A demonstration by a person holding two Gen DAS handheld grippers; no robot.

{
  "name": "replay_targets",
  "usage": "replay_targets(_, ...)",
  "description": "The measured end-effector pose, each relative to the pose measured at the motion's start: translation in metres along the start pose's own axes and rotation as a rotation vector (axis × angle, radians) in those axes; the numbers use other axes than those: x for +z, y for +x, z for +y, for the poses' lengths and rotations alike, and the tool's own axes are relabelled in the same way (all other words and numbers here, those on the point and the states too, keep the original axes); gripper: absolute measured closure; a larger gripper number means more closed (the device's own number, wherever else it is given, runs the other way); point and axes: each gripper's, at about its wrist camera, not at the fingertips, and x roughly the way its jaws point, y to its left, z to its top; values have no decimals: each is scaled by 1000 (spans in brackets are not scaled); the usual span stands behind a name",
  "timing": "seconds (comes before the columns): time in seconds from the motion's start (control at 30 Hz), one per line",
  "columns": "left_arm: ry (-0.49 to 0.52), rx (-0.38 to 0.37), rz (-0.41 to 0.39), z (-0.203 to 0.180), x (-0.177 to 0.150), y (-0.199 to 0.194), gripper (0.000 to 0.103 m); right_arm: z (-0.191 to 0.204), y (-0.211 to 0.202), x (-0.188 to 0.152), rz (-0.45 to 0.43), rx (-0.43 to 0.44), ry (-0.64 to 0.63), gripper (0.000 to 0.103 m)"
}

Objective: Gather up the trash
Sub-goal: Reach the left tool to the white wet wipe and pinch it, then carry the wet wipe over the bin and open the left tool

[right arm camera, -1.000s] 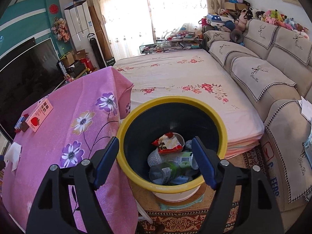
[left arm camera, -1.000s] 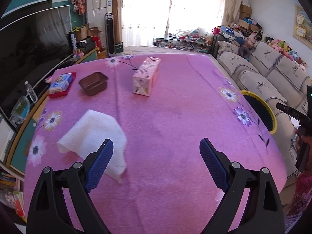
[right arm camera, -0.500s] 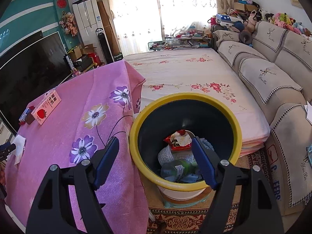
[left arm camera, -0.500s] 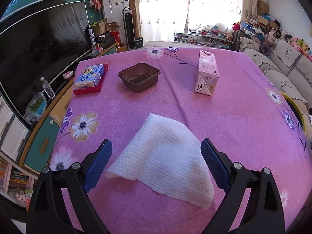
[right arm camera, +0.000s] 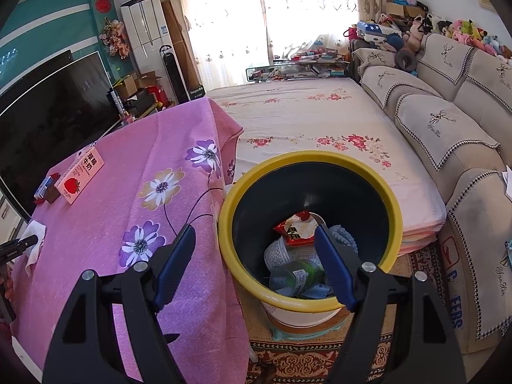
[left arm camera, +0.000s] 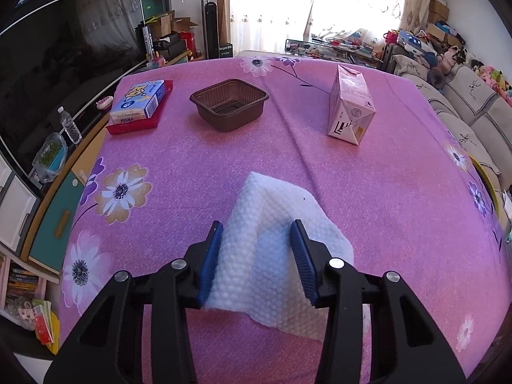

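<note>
The left gripper (left arm camera: 256, 249) pointed steeply downward, its black arms rising from six o'clock in the left wrist view; its blue pads (left arm camera: 210, 259) stood at about eleven and one o'clock of the frame's lower centre; the jaws had just been closing, with a white sheet between them, the left pad against its edge, the right pad's contact unclear; the right gripper (right arm camera: 256, 256) also tilted downward, arms entering from six o'clock, blue fingers (right arm camera: 334, 268) spread well apart with nothing between them; jaws wide.
</note>
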Motion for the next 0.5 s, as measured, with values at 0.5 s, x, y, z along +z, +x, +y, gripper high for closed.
replay_targets(0.5,61,-52,-57,-46,0,-39,91,-4,-15,-2,-25,6,4,31)
